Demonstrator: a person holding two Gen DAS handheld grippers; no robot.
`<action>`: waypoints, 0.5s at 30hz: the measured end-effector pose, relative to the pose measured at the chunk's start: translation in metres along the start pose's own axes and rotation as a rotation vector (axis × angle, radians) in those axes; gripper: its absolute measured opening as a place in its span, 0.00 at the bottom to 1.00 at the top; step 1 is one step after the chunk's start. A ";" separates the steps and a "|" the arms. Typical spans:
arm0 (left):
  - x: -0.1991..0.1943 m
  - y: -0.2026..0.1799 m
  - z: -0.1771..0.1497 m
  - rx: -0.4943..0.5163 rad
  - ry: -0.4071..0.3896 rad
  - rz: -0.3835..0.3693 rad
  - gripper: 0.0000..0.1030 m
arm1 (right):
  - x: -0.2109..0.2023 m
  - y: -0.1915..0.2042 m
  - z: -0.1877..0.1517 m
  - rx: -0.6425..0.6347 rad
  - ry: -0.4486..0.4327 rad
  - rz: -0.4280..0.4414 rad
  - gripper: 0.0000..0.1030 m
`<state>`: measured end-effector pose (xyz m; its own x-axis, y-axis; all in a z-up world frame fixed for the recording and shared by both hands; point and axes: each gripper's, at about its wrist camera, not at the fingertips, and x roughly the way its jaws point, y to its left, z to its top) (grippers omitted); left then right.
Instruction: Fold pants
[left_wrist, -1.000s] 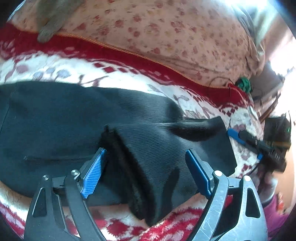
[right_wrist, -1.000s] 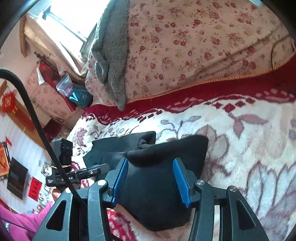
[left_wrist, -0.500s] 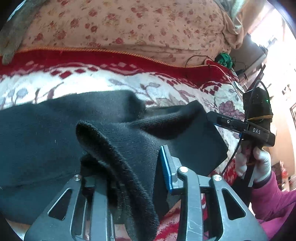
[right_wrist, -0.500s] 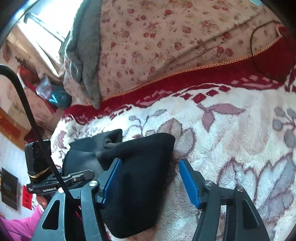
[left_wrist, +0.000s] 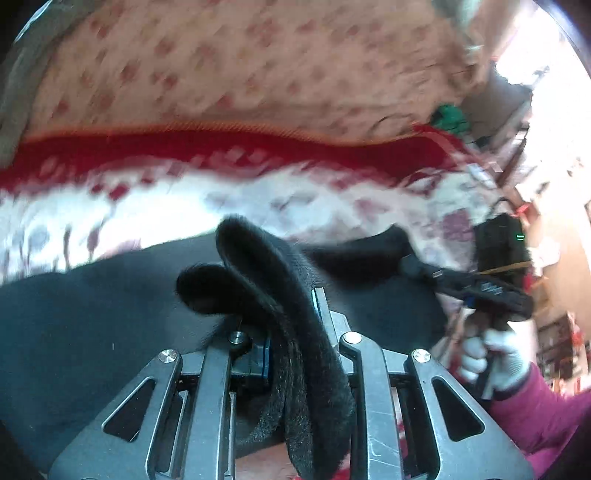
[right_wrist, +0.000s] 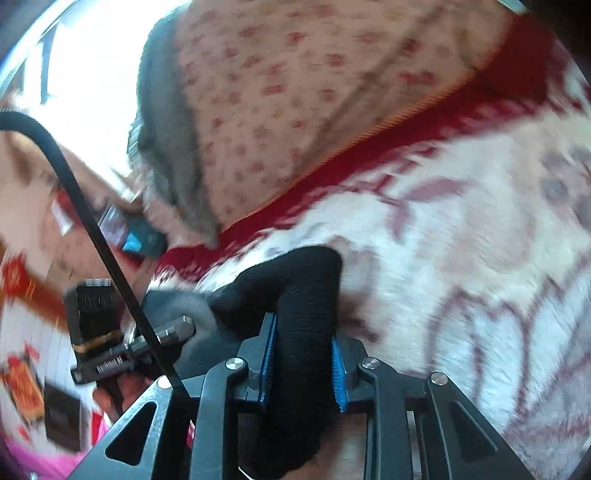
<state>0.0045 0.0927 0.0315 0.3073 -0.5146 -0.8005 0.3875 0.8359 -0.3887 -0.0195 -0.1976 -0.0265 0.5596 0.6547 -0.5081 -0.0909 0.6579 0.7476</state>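
Note:
Black knit pants (left_wrist: 92, 317) lie on a white and red floral blanket (left_wrist: 155, 206). My left gripper (left_wrist: 290, 317) is shut on a thick fold of the pants, which bulges up between the blue pads. My right gripper (right_wrist: 303, 354) is shut on another bunched edge of the pants (right_wrist: 306, 280), lifted off the blanket (right_wrist: 461, 258). The right gripper also shows in the left wrist view (left_wrist: 476, 288), held by a white-gloved hand at the pants' far right end. The left gripper shows in the right wrist view (right_wrist: 122, 354). Both views are blurred.
A pink floral quilt (left_wrist: 221, 66) rises behind the blanket, with a grey towel (right_wrist: 166, 147) draped over it. A black cable (right_wrist: 92, 229) crosses the right wrist view. Room clutter and a bright window (left_wrist: 546, 92) lie to the side.
Both grippers have closed on the pants' edges, the left first and then the right, and both have lifted and moved, bunching the cloth. The views are now motion-blurred.

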 end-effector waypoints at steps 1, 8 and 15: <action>0.010 0.007 -0.005 -0.033 0.029 0.006 0.17 | 0.001 -0.007 -0.002 0.030 -0.001 0.008 0.24; -0.003 0.031 -0.018 -0.175 -0.017 -0.042 0.28 | 0.001 -0.006 -0.003 0.040 -0.004 -0.014 0.26; -0.039 0.042 -0.013 -0.173 -0.105 0.126 0.31 | -0.019 0.013 -0.011 0.014 -0.029 -0.068 0.36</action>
<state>-0.0026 0.1499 0.0405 0.4359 -0.4136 -0.7994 0.1884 0.9104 -0.3683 -0.0404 -0.1974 -0.0113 0.5879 0.5976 -0.5452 -0.0402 0.6948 0.7181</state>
